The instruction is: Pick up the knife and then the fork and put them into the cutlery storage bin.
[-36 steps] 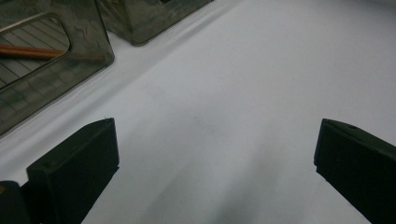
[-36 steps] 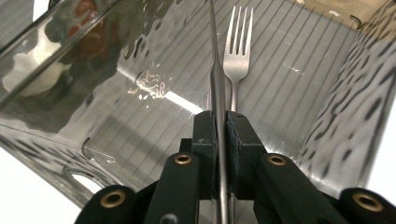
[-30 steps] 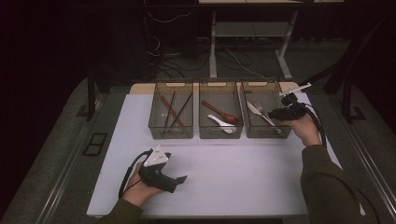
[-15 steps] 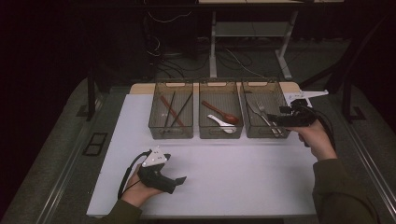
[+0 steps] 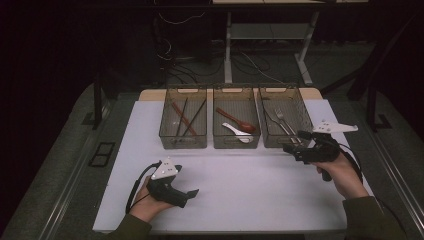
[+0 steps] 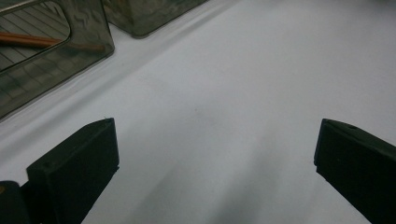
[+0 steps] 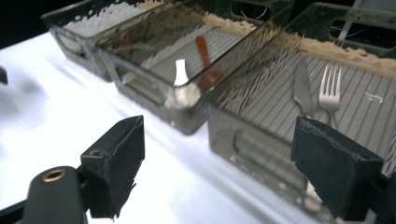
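The right tongs stand released, with nothing between the jaws; the jaws have just been opening, and the right gripper view shows them spread wide with only bare worktop and tray wall between them. They hover just in front of the near wall of the right tray, which holds a fork and a knife lying side by side, long axes running near to far, handles toward the near wall. The cutlery therefore lies just beyond the right tongs, slightly to the far left of them, and the right hand is much the nearer one. The left tongs are also released and empty, resting low over the worktop near the front edge, well apart from all three trays. The middle tray holds a white spoon and a red spoon; the left tray holds chopsticks. Hard to make out: the handle ends of the fork and knife behind the smoked tray wall, and the chopstick count.
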Demonstrator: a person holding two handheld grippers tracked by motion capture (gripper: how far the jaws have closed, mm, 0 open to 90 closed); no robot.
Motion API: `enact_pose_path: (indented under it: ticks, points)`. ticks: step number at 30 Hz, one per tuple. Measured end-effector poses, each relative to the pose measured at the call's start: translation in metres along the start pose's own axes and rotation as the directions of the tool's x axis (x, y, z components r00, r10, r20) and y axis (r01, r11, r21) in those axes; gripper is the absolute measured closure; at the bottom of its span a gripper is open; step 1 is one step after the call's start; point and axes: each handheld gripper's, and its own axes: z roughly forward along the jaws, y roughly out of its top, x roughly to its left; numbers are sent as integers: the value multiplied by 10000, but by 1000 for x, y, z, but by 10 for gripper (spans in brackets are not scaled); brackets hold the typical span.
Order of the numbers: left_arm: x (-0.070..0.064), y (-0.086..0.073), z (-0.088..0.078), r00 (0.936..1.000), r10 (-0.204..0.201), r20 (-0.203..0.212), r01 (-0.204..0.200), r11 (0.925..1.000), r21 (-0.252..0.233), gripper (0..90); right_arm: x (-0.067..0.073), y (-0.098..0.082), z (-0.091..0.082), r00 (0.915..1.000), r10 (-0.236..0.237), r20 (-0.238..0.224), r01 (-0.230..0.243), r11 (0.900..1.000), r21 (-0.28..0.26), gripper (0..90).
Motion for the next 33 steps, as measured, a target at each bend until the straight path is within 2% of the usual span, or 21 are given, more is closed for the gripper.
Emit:
enact_pose_path:
  ticks: [6, 9, 16, 19, 22, 26, 29, 33]
  points:
    - [-1, 0, 0, 10000, 30, -1, -30, 10000, -4, 0, 10, -24, -3, 9997, 102, -229, -102, 9999, -10, 172]
    - [-2, 1, 0, 10000, 39, 14, -39, 10000, -40, 0, 15, -36, -4, 9996, -32, -264, 33, 10000, 37, 172]
    - [-1, 1, -3, 9999, 119, 19, -119, 9999, -107, 0, 23, -60, -8, 9970, 9, -769, 10, 9997, 251, 149]
    - [-1, 1, -3, 10000, 34, 14, -34, 9999, -129, 0, 27, -70, -10, 9964, 7, -853, 22, 9995, 328, 137]
    - [-1, 1, -3, 10000, 42, 16, -41, 9999, -136, 0, 29, -76, -12, 9969, 64, -785, -39, 9995, 325, 137]
    - [-1, 1, -3, 10000, 79, 24, -78, 9999, -116, 0, 32, -81, -14, 9967, -82, -806, 109, 9994, 329, 137]
    - [-1, 1, -3, 10000, 73, 45, -72, 9999, -96, 0, 32, -85, -15, 9978, -241, -624, 270, 9986, 456, 137]
    - [-1, 1, -3, 9999, 92, 47, -92, 9999, -93, 0, 30, -85, -15, 9980, -116, -623, 142, 9990, 421, 136]
